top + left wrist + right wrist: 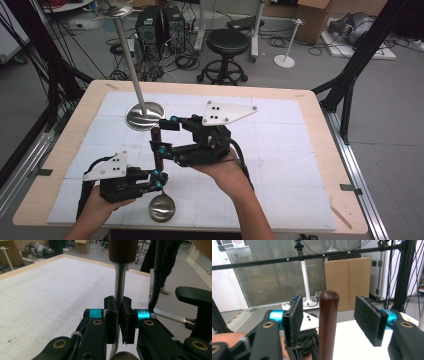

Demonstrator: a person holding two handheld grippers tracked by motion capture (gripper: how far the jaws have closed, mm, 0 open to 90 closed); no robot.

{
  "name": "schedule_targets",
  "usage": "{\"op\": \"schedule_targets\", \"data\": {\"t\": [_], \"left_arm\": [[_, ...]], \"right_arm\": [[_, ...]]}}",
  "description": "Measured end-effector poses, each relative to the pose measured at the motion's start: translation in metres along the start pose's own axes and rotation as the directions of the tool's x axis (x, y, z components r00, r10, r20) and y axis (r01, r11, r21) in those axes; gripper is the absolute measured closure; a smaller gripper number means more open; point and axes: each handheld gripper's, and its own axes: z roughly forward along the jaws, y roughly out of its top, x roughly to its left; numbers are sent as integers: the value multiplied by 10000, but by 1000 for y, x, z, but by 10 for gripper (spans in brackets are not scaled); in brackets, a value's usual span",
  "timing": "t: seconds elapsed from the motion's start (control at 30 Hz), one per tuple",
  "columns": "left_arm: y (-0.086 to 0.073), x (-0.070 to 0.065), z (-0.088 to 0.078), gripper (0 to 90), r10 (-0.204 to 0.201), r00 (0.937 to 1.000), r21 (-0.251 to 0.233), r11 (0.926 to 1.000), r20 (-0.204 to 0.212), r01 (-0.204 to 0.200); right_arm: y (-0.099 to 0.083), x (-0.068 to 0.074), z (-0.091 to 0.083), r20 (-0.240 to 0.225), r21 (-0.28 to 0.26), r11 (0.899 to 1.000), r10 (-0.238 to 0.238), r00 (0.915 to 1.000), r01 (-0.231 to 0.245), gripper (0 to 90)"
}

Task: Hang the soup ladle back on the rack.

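**Steel ladle upright, one grip on, one off**

Steel and dark wood make up the thing we are handling: a ladle standing nearly upright over the white mat, its bowl low at the near edge of the table and its brown handle pointing up.

Starting from the left, our left gripper comes in level from the near left corner and has its jaws pinched tight on the metal shank, low down just above the bowl. In the left gripper view the pads press the flat steel from both sides, with the wooden grip rising beyond them.

Moving right, our right gripper sits higher and reaches in from the right, level with the wooden handle. Its jaws stand apart; in the right gripper view the rounded top of the handle rises between the two pads with clear air on either side, touching neither.

So the long axis runs up and down, the left hand carries the ladle alone, and the handle lies squarely between the right fingers. We judge that closing on the wood needs only a squeeze, no sideways shift.

Farther back on the mat lies a second, larger ladle, its long handle slanting up and away.
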Motion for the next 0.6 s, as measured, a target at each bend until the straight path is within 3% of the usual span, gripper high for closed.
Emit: {"op": "schedule_targets", "data": {"t": [0.13,0.23,0.27,0.3,0.47,0.53,0.6], "left_arm": [[0,0,0,840,-8,10000,8,10000,-6,8],[0,0,0,840,86,10000,69,9999,9,-86],[0,0,0,840,86,10000,69,9999,9,-86],[0,-1,0,840,149,9999,76,9999,-10,-149],[0,-2,0,838,186,9998,-71,9998,76,-186],[1,-1,-1,823,75,9994,-263,9996,331,-66],[1,-1,-1,610,-51,9995,-324,9995,298,61]], "right_arm": [[0,-1,2,-119,164,9998,139,9998,-137,514],[-1,-2,4,-370,309,9993,212,9991,-200,639],[-1,-2,4,-370,309,9993,212,9991,-200,639],[-2,-2,4,-450,260,9995,184,9988,-172,713],[-1,-3,2,-665,148,9997,196,9976,-187,727],[0,-2,0,-822,38,9998,199,9964,-196,729],[1,-2,-1,-1010,-80,9997,204,9947,-213,729]]}}
